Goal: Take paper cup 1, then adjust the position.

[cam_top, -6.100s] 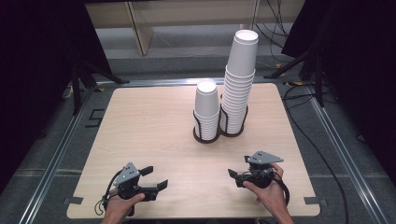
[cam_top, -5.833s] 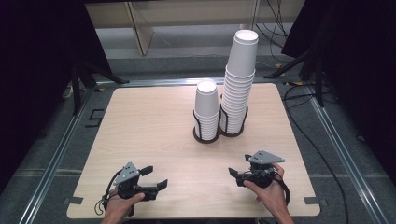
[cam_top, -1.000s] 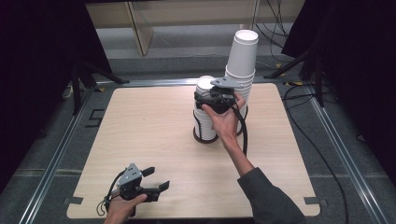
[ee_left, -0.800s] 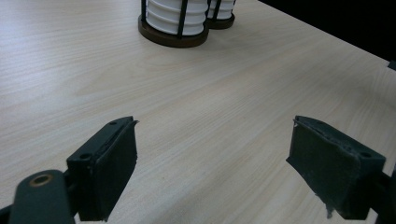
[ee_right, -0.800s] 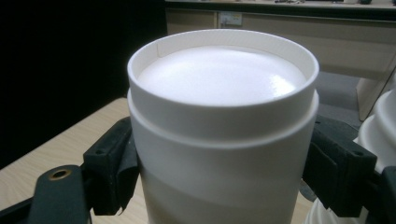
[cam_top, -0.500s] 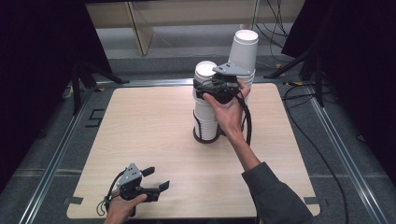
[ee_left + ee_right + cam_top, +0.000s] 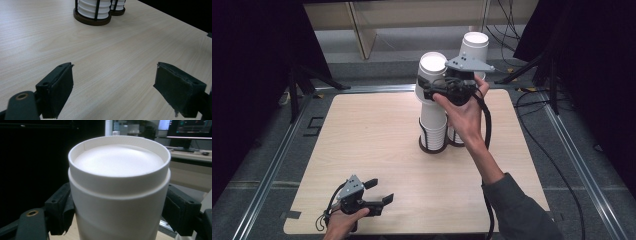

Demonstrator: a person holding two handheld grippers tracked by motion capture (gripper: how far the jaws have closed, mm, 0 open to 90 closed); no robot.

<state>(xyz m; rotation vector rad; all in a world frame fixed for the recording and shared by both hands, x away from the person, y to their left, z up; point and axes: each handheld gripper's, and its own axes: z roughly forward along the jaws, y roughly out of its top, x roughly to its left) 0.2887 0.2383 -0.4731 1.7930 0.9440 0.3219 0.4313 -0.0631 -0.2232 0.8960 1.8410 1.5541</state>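
Two stacks of upturned white paper cups stand in black ring holders at the table's far middle. The taller stack is behind the right hand. My right gripper is shut on the top cups of the shorter stack and holds them raised above the rest. In the right gripper view the held cup sits between both pads of my right gripper. My left gripper rests at the near left of the table. It is open, with bare wood between the jaws of the left gripper.
The wooden table has a metal frame around it. The nearer holder and the second holder stand ahead of the left gripper. The right forearm and its cable reach over the table's right half. Dark curtains hang at both sides.
The right hand went from the table's near right to the shorter stack, closed on its top cups, and has risen with them over the last second. The left gripper stayed put.
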